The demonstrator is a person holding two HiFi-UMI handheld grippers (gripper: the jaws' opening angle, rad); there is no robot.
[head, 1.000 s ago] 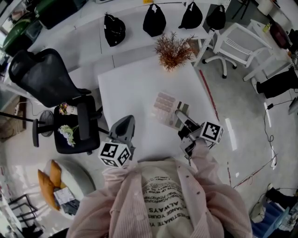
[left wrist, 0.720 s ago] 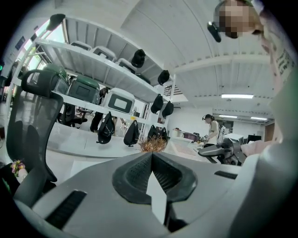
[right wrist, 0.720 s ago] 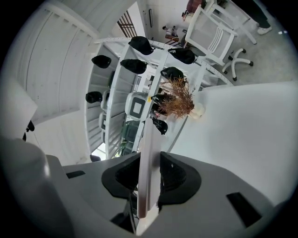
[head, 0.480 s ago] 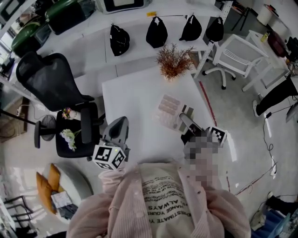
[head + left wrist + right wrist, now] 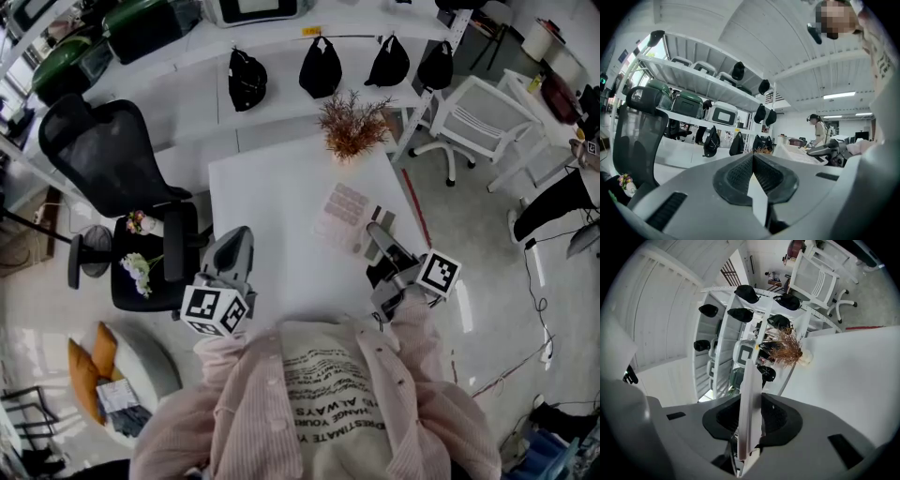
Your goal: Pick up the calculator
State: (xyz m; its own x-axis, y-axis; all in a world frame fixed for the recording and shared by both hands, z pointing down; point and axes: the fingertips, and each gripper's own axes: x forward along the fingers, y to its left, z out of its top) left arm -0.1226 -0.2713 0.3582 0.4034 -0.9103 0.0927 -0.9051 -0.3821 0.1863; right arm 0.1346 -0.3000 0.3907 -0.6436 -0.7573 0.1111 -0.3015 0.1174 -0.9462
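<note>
The calculator [image 5: 349, 217] is a flat pinkish slab with rows of pale keys, held over the right part of the white table [image 5: 272, 187]. My right gripper [image 5: 382, 240] is shut on its near edge. In the right gripper view the calculator [image 5: 750, 399] stands edge-on between the two dark pads, with my right gripper [image 5: 751, 414] clamped on it. My left gripper [image 5: 238, 240] hovers over the table's near left edge. In its own view the left gripper [image 5: 753, 158] is shut, its pads meeting at the tip with nothing between them.
A dried plant in a vase [image 5: 352, 122] stands at the table's far edge. A black office chair [image 5: 103, 159] with flowers [image 5: 139, 267] on its seat is at the left, a white chair [image 5: 478, 94] at the right. Black bags [image 5: 321, 67] hang from a shelf behind.
Both grippers have risen a little. The calculator has come up with the right gripper, which stays shut on it.
</note>
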